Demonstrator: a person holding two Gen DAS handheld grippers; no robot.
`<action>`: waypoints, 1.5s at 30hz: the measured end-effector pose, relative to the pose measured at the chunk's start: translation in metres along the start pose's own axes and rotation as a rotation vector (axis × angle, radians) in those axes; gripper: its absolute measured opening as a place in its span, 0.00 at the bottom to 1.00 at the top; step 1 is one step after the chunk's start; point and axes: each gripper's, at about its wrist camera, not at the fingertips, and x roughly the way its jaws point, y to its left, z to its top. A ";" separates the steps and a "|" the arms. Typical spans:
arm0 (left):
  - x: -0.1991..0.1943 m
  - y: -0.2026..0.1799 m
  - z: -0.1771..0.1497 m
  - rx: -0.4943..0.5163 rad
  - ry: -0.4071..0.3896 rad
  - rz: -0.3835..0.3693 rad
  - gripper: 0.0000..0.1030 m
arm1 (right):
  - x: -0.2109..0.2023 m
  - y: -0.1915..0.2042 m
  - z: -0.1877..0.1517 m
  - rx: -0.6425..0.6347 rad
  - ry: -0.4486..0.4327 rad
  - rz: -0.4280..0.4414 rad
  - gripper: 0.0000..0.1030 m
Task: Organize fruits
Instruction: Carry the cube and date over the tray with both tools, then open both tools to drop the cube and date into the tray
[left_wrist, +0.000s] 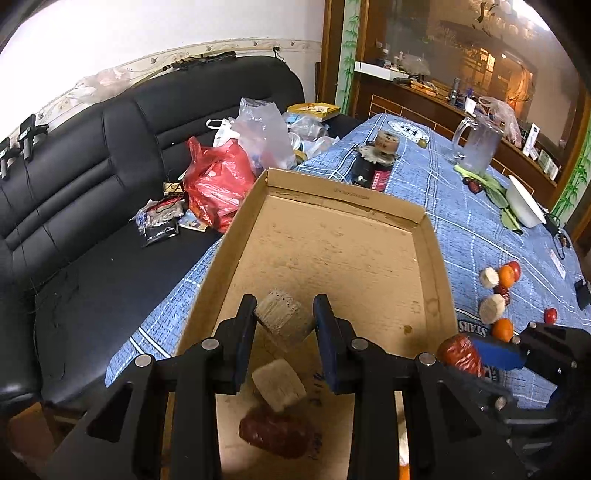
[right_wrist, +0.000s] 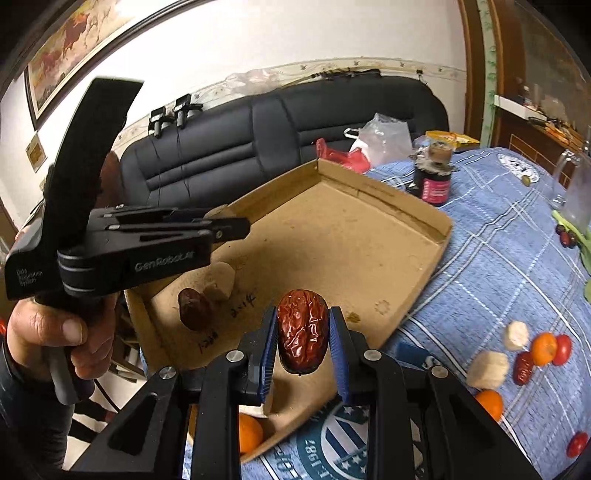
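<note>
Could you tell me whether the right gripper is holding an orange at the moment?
No, the right gripper is clamped on a wrinkled red date, held above the cardboard tray.

Left wrist cam: sits above the near end of the cardboard tray (left_wrist: 436, 266), looking steeply down along it toward the sofa (left_wrist: 92, 177) at 10 o'clock; close range. Right wrist cam: at the tray's (right_wrist: 441, 236) near right corner, facing across it, sofa (right_wrist: 280, 125) at 12 o'clock. Shared: tray, sofa, blue table (left_wrist: 472, 221) cloth (right_wrist: 498, 258), loose fruit on the right.
</note>
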 end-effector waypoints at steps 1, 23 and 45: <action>0.004 0.000 0.001 0.001 0.008 0.003 0.28 | 0.004 0.001 0.000 -0.007 0.008 0.001 0.26; 0.049 -0.013 -0.002 0.043 0.179 0.086 0.47 | 0.050 0.008 -0.007 -0.085 0.125 -0.013 0.30; -0.009 -0.037 -0.016 0.076 0.057 0.079 0.52 | -0.031 -0.003 -0.030 -0.023 0.018 -0.059 0.39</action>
